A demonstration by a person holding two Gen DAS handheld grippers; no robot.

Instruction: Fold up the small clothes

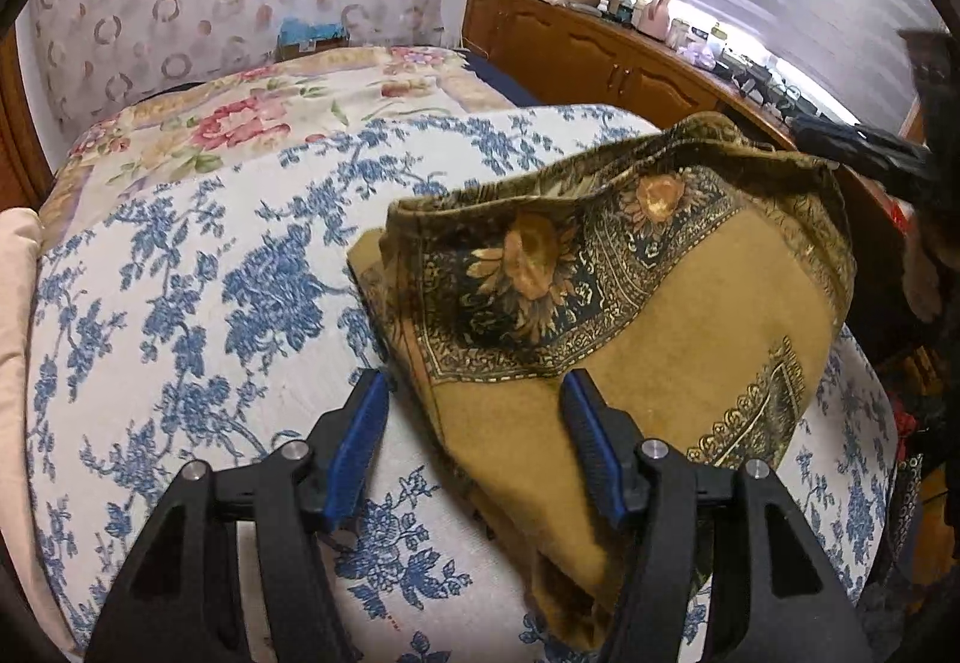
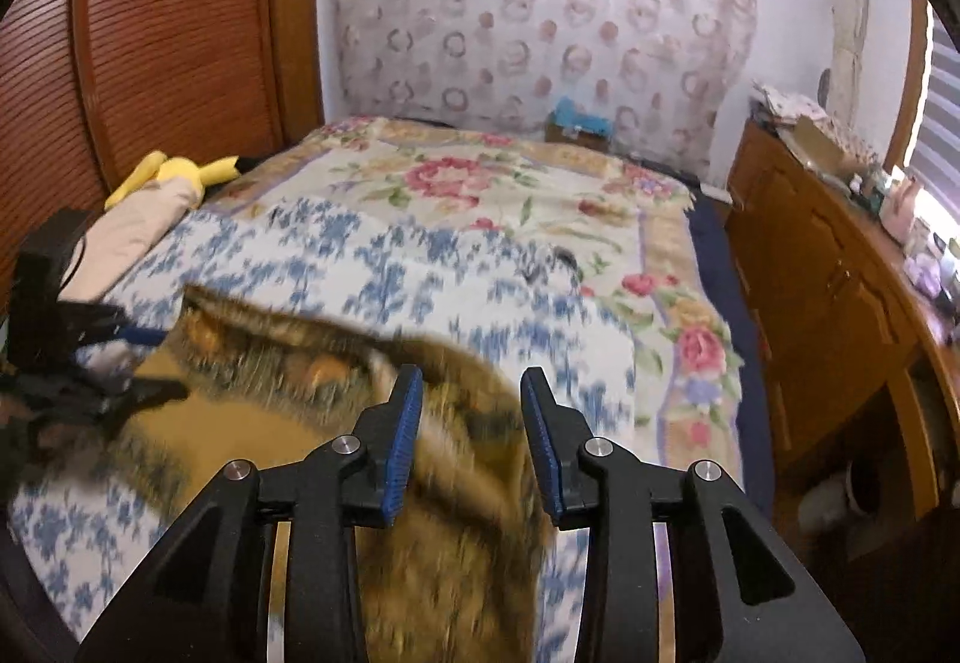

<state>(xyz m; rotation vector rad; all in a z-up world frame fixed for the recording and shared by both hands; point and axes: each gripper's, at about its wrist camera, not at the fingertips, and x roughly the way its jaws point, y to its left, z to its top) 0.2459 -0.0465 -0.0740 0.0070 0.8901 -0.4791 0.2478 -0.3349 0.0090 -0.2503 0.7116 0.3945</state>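
Note:
A mustard-brown cloth [image 1: 690, 315] with a dark flowered border lies partly folded on the blue-and-white floral bedspread [image 1: 198, 303]. My left gripper [image 1: 474, 393] is open, its jaws wide apart over the cloth's near left edge, holding nothing. The right gripper shows in the left wrist view [image 1: 864, 153] at the cloth's far right corner. In the right wrist view the cloth [image 2: 444, 513] is blurred. My right gripper [image 2: 471, 393] is open with the cloth's edge between its fingers. The left gripper appears there at the left [image 2: 90, 387].
A rose-patterned blanket [image 2: 510, 183] covers the far half of the bed. A wooden cabinet [image 2: 840, 303] with clutter runs along the right. A yellow plush toy [image 2: 174, 171] and a beige pillow [image 2: 132, 237] lie at the left by a wooden door [image 2: 150, 33].

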